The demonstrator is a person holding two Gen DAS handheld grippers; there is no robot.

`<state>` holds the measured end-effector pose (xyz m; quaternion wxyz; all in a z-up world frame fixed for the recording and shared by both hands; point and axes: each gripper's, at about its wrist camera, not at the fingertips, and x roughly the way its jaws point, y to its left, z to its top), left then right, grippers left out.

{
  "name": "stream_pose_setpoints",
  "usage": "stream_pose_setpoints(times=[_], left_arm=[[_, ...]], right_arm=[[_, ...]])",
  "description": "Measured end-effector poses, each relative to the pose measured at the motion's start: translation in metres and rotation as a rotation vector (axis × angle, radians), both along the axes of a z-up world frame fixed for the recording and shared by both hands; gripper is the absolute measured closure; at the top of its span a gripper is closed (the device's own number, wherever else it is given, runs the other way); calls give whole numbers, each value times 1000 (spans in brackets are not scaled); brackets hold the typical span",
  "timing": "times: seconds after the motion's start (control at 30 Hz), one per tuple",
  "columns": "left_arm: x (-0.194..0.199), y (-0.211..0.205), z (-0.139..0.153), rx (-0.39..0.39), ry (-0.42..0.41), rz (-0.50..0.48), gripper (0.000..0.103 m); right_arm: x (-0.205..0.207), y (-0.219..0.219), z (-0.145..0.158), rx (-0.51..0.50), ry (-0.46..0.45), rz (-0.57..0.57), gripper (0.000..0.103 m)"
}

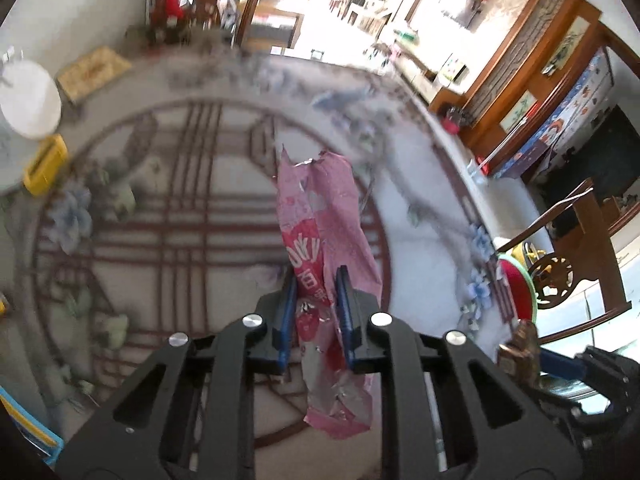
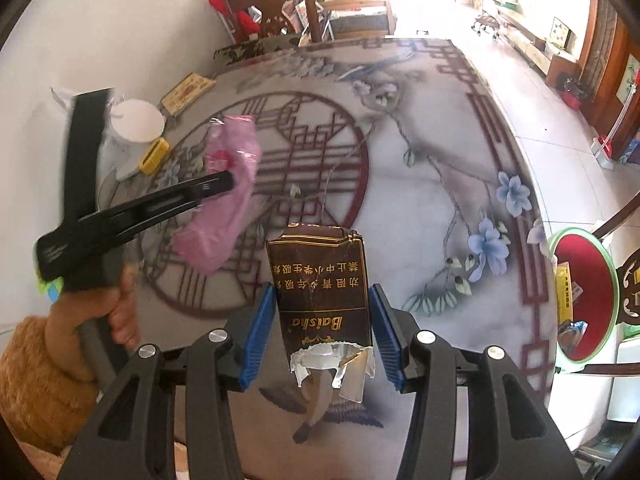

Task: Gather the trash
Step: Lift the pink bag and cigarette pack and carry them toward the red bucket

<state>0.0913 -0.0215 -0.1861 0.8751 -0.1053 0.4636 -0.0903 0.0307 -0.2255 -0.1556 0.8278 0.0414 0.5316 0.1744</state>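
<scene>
My left gripper [image 1: 316, 280] is shut on a pink snack wrapper [image 1: 320, 216] and holds it above the patterned table [image 1: 160, 208]. The same wrapper [image 2: 228, 196] and the left gripper [image 2: 228, 180] show at the left of the right wrist view. My right gripper [image 2: 322, 304] is shut on a brown cigarette pack [image 2: 320, 288] with torn foil at its near end, held above the table [image 2: 420, 184]. The right gripper also shows at the lower right of the left wrist view, where its fingertips are hidden.
A white round lid [image 2: 136, 120], a yellow box [image 2: 154, 156] and a gold flat box [image 2: 188, 92] lie at the table's far left. A red bin with a green rim [image 2: 584, 292] stands off the table's right edge. Wooden chairs [image 2: 276, 8] stand behind.
</scene>
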Motion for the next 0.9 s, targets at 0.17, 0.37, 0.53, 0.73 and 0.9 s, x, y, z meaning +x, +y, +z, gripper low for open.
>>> stream_pose_setpoints(times=[0.17, 0.37, 0.53, 0.73, 0.9], left_arm=[[0, 5, 18, -7, -30, 7, 86], [-7, -10, 40, 41, -95, -35, 86], [-11, -22, 53, 62, -128, -66, 86], [-18, -33, 65, 79, -161, -98, 85], [-22, -49, 69, 85, -169, -134, 85]], right_arm=[[1, -5, 11, 16, -33, -21, 56], [-1, -17, 20, 35, -61, -70, 56], [-4, -26, 23, 43, -72, -97, 56], [-9, -34, 25, 51, -79, -123, 56], [-14, -46, 26, 57, -81, -155, 56]])
